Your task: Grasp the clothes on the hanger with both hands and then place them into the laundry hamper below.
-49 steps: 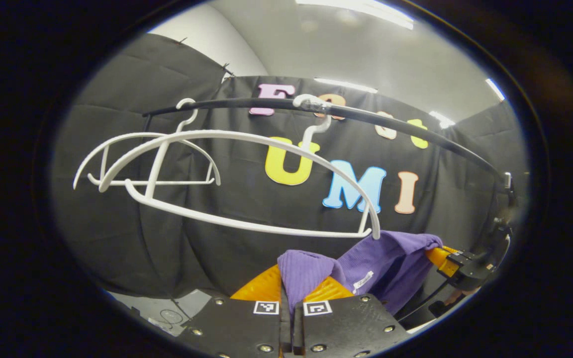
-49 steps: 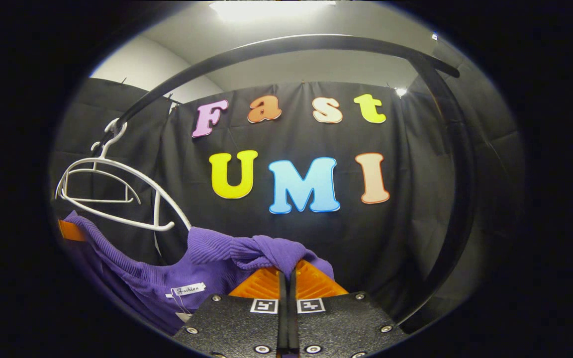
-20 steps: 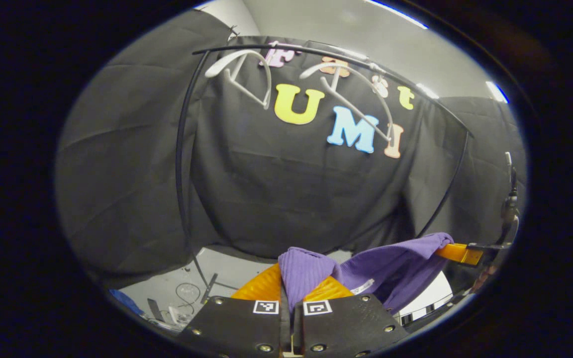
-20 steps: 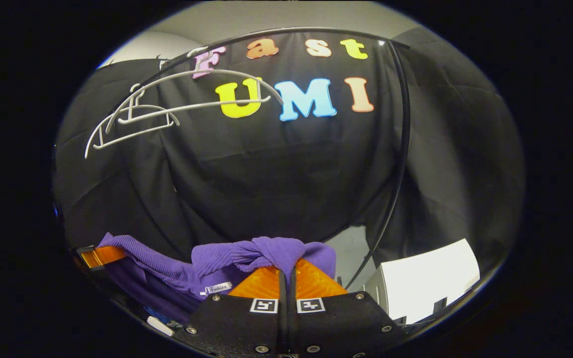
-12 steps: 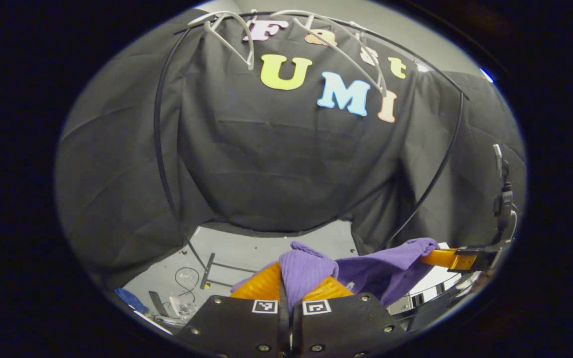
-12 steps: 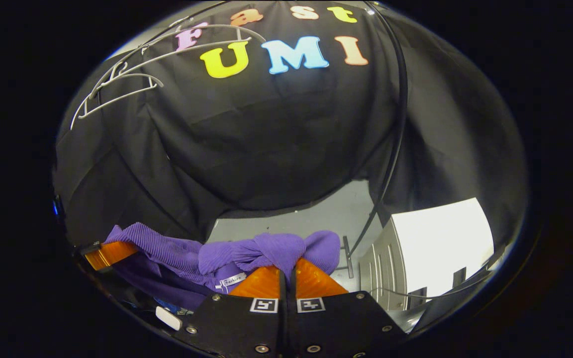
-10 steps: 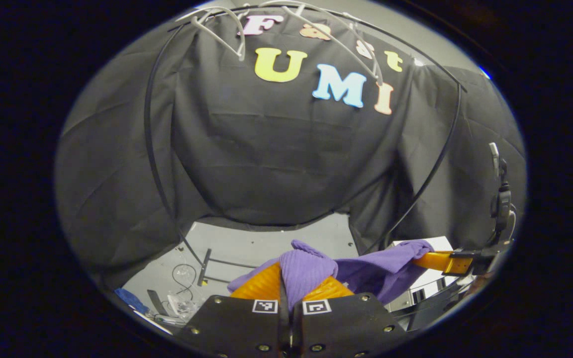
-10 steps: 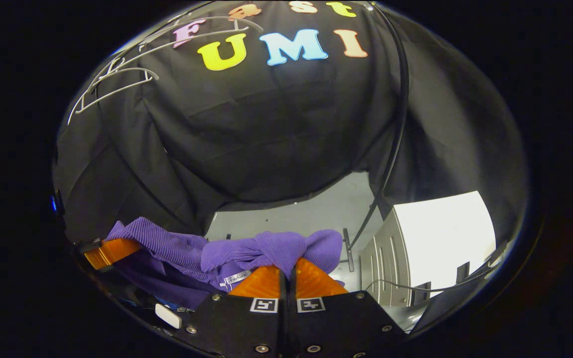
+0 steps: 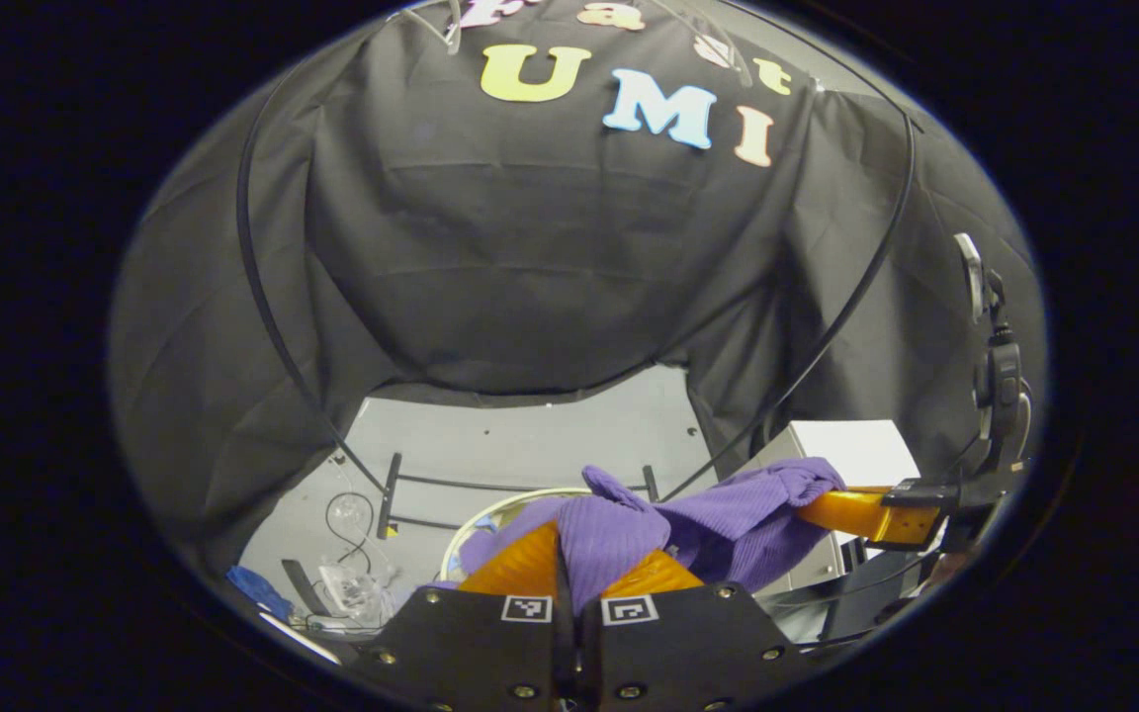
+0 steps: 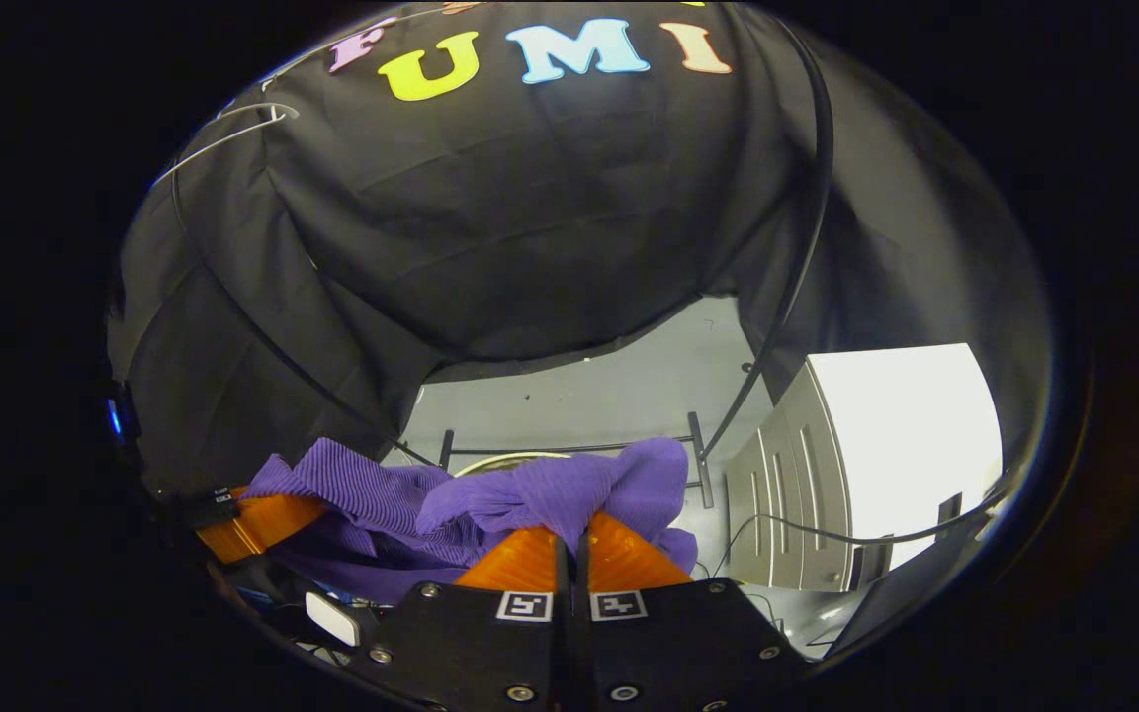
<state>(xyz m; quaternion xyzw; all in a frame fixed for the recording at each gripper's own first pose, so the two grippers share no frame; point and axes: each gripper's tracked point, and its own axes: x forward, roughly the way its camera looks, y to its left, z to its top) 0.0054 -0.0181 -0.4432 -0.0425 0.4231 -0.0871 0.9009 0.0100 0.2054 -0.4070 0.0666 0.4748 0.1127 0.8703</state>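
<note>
2 grippers hold 1 purple ribbed garment (image 9: 728,519) stretched between them, its long axis running roughly level from one to the other. The left gripper (image 9: 569,564) has its fingers pressed together, pinching a bunched fold of fabric. The right gripper (image 10: 569,544) pinches the other end the same way. Just below the garment, the pale curved rim of the laundry hamper (image 9: 490,514) shows against the grey floor (image 9: 530,445). A white cabinet (image 10: 886,455) stands at the right.
</note>
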